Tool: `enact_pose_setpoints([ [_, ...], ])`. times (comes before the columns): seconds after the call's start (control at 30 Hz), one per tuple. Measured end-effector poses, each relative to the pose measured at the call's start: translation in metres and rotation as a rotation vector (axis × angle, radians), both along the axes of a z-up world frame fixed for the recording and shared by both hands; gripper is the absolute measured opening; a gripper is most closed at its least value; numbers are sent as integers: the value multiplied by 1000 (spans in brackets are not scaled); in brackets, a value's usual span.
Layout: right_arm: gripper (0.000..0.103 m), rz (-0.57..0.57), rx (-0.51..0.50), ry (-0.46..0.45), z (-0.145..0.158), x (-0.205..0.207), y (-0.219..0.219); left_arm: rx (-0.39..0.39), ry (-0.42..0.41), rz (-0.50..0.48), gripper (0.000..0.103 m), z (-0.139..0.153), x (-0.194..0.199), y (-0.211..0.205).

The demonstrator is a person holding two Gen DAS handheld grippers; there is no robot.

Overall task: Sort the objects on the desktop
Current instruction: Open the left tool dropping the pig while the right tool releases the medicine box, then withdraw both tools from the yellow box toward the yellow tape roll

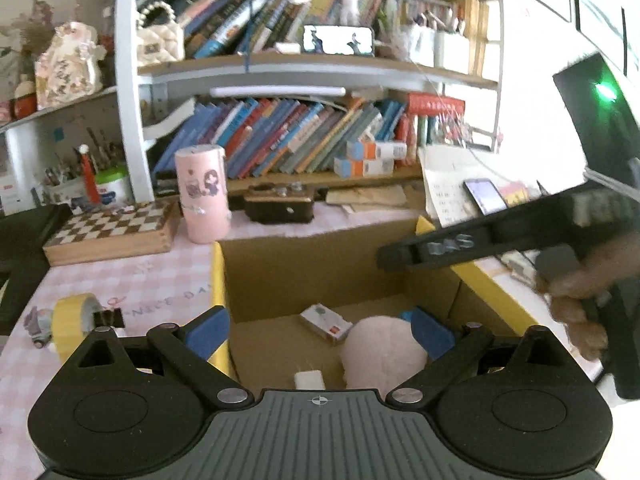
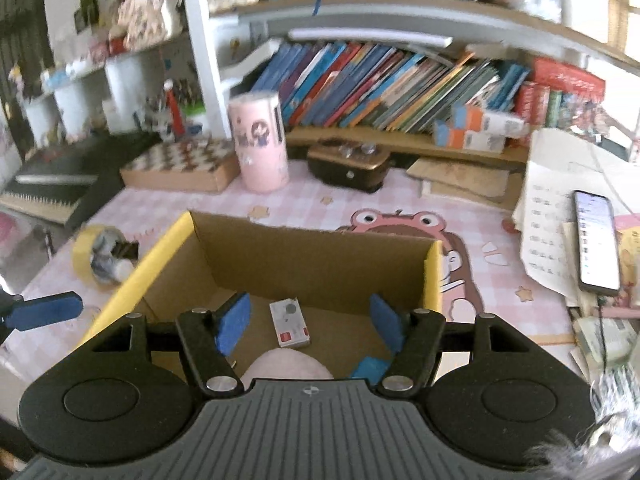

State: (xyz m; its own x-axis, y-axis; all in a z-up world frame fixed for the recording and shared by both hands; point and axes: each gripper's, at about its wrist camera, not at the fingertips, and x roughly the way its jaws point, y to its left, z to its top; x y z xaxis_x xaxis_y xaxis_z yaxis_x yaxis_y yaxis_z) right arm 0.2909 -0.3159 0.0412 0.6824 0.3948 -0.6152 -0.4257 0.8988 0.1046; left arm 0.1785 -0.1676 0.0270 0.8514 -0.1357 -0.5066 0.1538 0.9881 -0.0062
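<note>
An open cardboard box (image 1: 320, 272) with yellow flaps stands on the pink checked desk; it also shows in the right wrist view (image 2: 320, 260). Inside lie a pink plush ball (image 1: 380, 352), a small white card box (image 1: 326, 322) and a white eraser (image 1: 308, 380). In the right wrist view the card box (image 2: 290, 322), the plush (image 2: 286, 364) and a blue item (image 2: 370, 368) lie in the box. My left gripper (image 1: 320, 332) is open and empty over the box's left wall. My right gripper (image 2: 310, 320) is open and empty above the box.
A yellow tape roll (image 1: 74, 320) with a black binder clip (image 1: 110, 316) lies left of the box. A pink cylinder (image 1: 204, 196), a chessboard box (image 1: 112, 232) and a dark case (image 1: 280, 204) stand behind. A phone (image 2: 596, 248) lies on papers at right. Bookshelves fill the back.
</note>
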Motion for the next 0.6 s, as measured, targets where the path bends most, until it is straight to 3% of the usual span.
enact_pose_setpoints([
  [0.27, 64, -106, 14, -67, 9, -47, -24, -10, -22, 54, 100, 8, -24, 21],
  [0.6, 67, -225, 17, -33, -3, -92, -34, 7, -16, 73, 100, 1, -48, 39],
])
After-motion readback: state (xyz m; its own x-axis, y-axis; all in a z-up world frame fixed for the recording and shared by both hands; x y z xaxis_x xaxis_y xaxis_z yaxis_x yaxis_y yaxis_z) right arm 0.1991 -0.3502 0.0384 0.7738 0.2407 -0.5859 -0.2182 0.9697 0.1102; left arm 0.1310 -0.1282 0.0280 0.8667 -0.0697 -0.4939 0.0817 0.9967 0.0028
